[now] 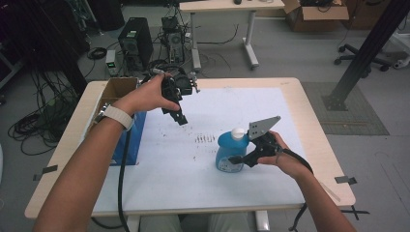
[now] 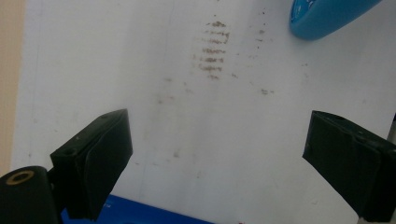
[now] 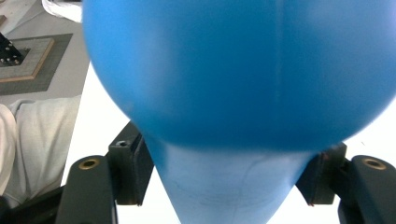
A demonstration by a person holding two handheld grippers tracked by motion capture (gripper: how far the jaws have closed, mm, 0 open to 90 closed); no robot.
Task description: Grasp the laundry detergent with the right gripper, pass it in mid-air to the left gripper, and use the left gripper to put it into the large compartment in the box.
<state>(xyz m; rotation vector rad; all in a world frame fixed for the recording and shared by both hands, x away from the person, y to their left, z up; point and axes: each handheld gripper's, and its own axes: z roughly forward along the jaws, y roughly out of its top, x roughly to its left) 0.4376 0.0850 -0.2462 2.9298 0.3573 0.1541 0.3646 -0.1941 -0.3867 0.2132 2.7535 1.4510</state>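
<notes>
Blue bottle (image 1: 231,152) seen upright on counter (image 1: 300,96), right of frame centre, gripped at narrow lower part by right tool (image 1: 238,160). Left tool (image 1: 180,116) held spread and empty, upper left of bottle. Bottle's long axis judged vertical; right hand (image 1: 285,159) nearer.

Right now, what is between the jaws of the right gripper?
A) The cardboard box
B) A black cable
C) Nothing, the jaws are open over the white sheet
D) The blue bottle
D: in the right gripper view the two black jaws of the right gripper press on both sides of the blue bottle, and the high view shows the same grip at the bottle's side.
</notes>
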